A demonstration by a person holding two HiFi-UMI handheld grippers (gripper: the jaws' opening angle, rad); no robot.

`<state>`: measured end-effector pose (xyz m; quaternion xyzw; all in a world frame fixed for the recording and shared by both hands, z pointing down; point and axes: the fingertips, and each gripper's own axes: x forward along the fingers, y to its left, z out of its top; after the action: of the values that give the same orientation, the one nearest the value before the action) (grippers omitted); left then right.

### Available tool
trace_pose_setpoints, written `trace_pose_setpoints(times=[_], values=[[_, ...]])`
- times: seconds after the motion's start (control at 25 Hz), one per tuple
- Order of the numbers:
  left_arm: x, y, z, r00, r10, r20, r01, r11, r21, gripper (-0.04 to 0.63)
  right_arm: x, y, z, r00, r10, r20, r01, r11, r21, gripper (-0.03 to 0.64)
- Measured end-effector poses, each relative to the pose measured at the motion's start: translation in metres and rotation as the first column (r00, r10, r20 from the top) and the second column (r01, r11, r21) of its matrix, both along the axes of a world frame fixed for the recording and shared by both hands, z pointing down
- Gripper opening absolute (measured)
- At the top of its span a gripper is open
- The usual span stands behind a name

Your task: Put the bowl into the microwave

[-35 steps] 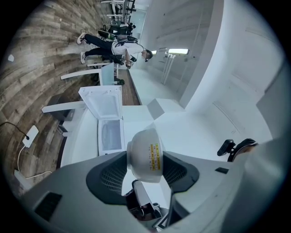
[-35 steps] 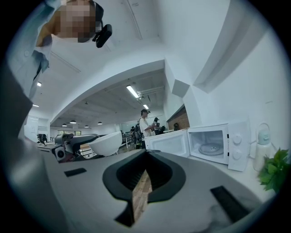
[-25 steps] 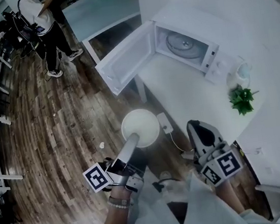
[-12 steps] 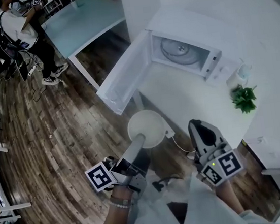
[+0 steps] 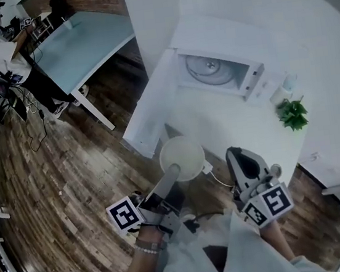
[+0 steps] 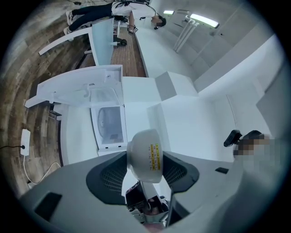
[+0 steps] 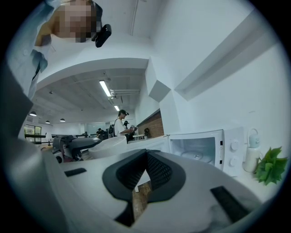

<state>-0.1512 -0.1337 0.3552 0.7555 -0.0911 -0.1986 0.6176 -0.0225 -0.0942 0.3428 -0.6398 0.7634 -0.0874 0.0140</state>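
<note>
The left gripper (image 5: 173,170) is clamped on the near rim of the bowl (image 5: 182,157), which is smooth, white and round with a yellow sticker underneath. It is held in the air by the edge of the white surface (image 5: 230,124). The boxy microwave (image 5: 218,70) lies at 1 o'clock from it, its door (image 5: 146,120) swung wide at 11 o'clock. Best carry the bowl level, skirt the door, and lower it onto the round turntable (image 5: 205,66), seemingly glass. The right gripper (image 5: 234,155) is closed and empty.
</note>
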Motion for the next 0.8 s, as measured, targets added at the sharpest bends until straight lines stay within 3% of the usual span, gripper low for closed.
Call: trace_pose_setpoints(times=[0.32,0.8], values=[[0.010,-0.010,0.007,0.994,0.110,-0.005,-0.110,0.994,-0.007,0.219,-0.005,0.000,0.007,0.997,0.074,-0.012,-0.074,0.997,-0.011,0.002],[0.042,-0.024,0.012,0.987,0.160,-0.004,-0.160,0.987,-0.015,0.219,0.021,-0.003,0.012,0.991,0.132,-0.014,-0.133,0.991,-0.023,0.002]])
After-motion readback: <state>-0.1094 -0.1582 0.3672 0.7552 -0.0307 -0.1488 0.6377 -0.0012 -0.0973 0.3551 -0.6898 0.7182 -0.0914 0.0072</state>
